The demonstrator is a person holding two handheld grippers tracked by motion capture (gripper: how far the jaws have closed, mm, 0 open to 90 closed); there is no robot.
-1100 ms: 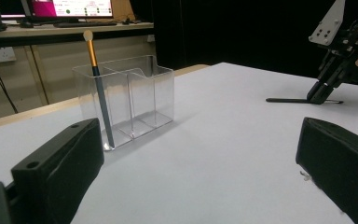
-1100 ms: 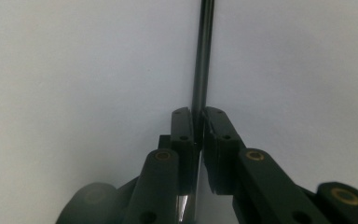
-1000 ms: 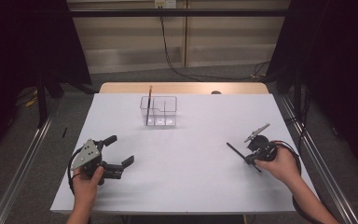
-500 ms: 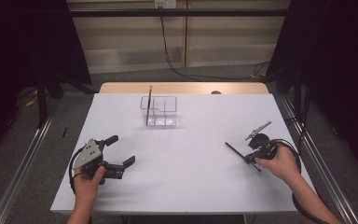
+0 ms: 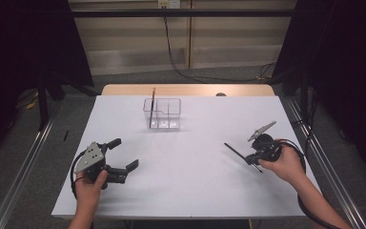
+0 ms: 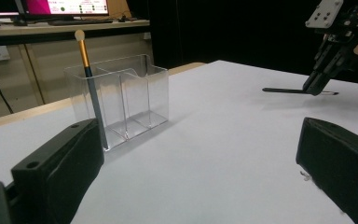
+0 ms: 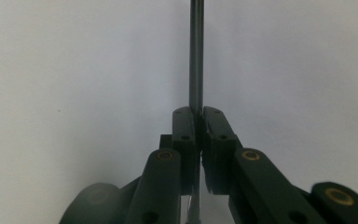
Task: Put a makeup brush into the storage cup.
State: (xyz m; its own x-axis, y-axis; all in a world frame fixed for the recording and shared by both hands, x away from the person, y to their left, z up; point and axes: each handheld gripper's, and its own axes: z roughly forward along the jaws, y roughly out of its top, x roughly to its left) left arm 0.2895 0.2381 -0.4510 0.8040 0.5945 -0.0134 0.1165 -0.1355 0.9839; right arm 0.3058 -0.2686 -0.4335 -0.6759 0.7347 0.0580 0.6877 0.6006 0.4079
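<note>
The white table (image 5: 190,191) carries everything, and the clear acrylic organizer (image 5: 162,114) standing toward its far edge serves as the landmark. It is a box split into compartments. One makeup brush (image 6: 89,88) with a gold ferrule and pale tip already stands in the organizer's end compartment, leaning a little; the other compartments look empty.

As a judgement, the job of loading brushes into the organizer is partly done: one is in, a second is picked up but not yet delivered. What is left is to carry this second one across, tip it upright over a free compartment and let it go.

The right gripper (image 5: 253,159) sits well to the right of the organizer and nearer the person, close above the tabletop. Its jaws are clamped on a thin dark brush handle (image 7: 196,56) — in the right gripper view the handle runs straight out from between the closed pads. From above, the long end points back toward the organizer's side of the table, and a short end pokes out behind the jaws.

The left gripper (image 5: 120,157) rests on the near left, well short of the organizer, its jaws spread wide with nothing between them — it looks toward the organizer across bare table.
</note>
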